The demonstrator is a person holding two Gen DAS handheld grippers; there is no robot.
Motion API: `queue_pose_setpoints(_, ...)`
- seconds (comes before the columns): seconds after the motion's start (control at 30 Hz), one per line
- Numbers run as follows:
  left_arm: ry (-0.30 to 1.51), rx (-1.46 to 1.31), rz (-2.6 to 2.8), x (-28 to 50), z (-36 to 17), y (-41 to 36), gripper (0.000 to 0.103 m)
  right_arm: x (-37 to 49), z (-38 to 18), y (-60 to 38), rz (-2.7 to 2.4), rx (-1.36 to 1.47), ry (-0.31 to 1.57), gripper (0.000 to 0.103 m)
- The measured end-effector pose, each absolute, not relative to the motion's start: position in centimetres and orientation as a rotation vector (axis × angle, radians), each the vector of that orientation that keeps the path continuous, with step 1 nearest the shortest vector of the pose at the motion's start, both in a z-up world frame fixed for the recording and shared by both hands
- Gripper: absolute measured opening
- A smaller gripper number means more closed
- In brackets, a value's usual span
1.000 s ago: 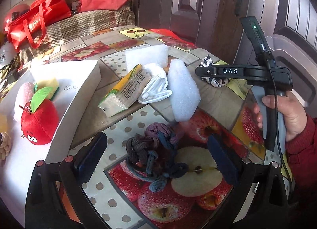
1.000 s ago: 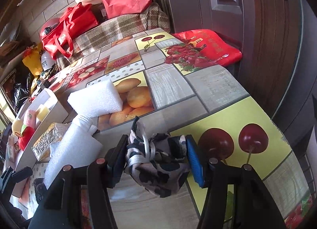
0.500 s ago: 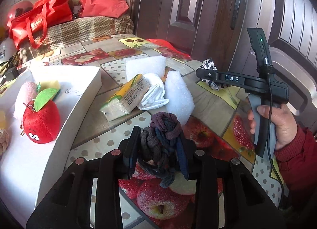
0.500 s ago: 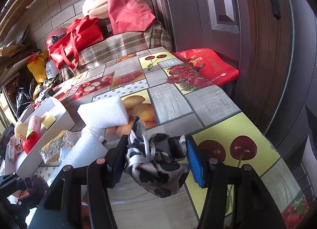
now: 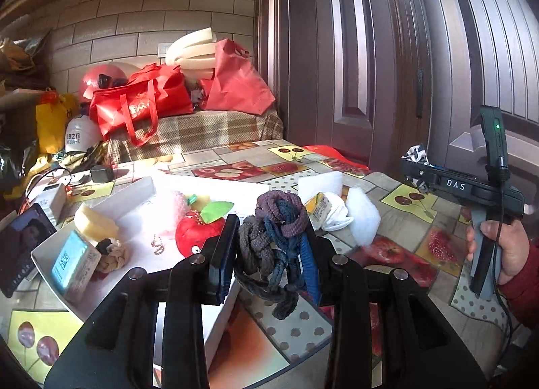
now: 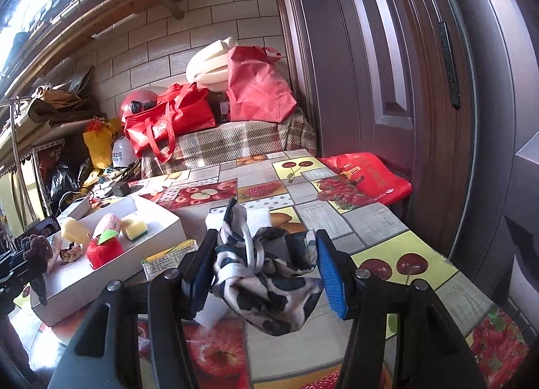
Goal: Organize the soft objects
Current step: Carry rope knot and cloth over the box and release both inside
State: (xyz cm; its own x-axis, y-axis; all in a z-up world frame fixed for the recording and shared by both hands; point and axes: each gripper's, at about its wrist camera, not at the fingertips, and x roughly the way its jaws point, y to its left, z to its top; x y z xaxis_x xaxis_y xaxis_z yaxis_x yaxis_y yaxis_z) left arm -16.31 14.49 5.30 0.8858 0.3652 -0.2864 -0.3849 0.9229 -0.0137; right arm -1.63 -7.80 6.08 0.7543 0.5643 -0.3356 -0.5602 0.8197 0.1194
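The left gripper (image 5: 269,251) is closed on a knotted rope bundle (image 5: 274,237), held above the table near the white box (image 5: 215,315). The right gripper (image 6: 261,269) is clamped on a black-and-white patterned scarf (image 6: 266,278), lifted over the fruit-print tablecloth (image 6: 377,220).

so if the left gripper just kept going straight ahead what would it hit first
Probably the red apple plush in the white box, just beyond the knotted rope held by the left gripper; depth is unclear.
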Motion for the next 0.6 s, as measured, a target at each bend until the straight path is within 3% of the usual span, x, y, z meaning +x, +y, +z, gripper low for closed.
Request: queue_pose_setpoints(0.6,0.213,-0.174,0.618,-23.5,5.1,18.9,0.034,-6.9,5.4,-0.6,0.823,-0.154,0.386,0.057)
